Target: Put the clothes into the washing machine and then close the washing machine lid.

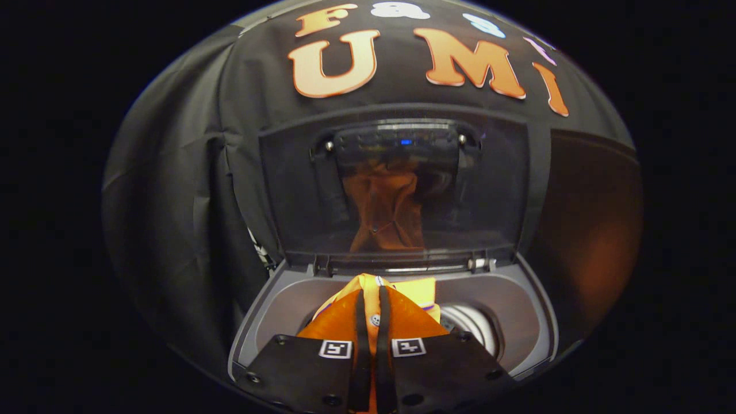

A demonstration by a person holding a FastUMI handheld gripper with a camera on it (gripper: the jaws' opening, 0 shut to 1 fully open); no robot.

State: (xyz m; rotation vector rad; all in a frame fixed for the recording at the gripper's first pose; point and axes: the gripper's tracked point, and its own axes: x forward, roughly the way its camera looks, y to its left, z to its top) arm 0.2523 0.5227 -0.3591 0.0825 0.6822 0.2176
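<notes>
nearest: gripper [372, 313] with its two fingers [360, 322] drawn almost together, pinching a fold of orange and yellow clothing [345, 322] between them; both fingers pressed on the fabric, only a thin strip of cloth seen in the gap. square black-and-white markers [335, 348] on the finger mounts, one on each side.

just ahead and below: clothing bunched over the opening of the washing machine [520, 310], draped around the fingers, a small white button visible between the fingertips. right of the cloth, part of the pale metal drum [474, 330] exposed within the grey top rim of the washer.

beyond: washing machine lid [322, 190] raised, upright on its hinges at the back edge of the opening, dark and see-through. orange reflection of the garment in the lid's pane. small blue light [406, 142] near the lid's upper edge, on a dark panel.

farthest: black cloth wall [172, 172] of the booth, behind and to both sides of the washer.
</notes>
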